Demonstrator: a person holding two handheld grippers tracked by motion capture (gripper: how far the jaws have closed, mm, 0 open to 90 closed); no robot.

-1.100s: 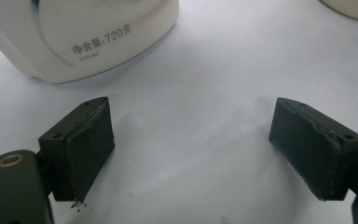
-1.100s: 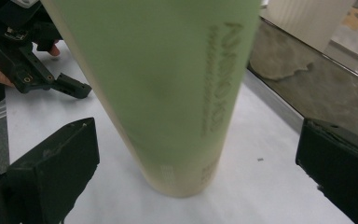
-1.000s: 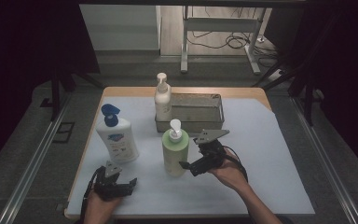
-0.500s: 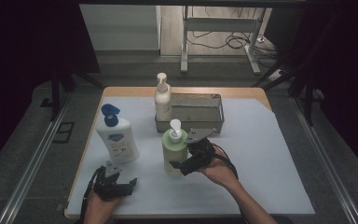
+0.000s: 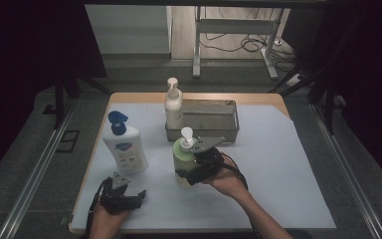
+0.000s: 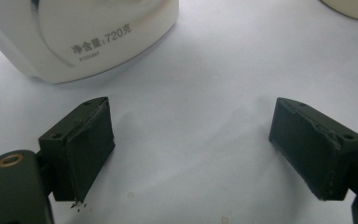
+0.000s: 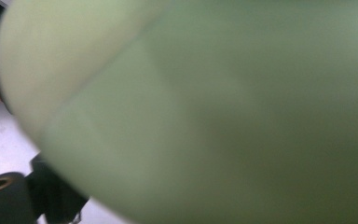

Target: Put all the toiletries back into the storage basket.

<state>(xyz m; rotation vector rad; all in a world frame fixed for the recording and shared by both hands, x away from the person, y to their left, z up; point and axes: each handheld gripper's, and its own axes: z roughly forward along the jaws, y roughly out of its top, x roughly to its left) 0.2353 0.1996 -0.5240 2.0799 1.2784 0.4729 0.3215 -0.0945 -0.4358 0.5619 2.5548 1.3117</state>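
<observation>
The right tool [image 5: 189, 172] is closing its jaws around the green pump bottle [image 5: 182, 158], standing upright at the tabletop [image 5: 288, 164] centre, at six o'clock from the metal tray [image 5: 214, 119]; firm contact cannot be told. The left tool [image 5: 122, 195] is resting released at seven o'clock, below the white bottle [image 5: 125, 149].

A: Your left gripper [image 6: 189, 149] has matte black block jaws with worn, chipped pads and a brass-ringed hole.

B: Your right gripper [image 5: 195, 168] (black too) trails a looping cable.
</observation>
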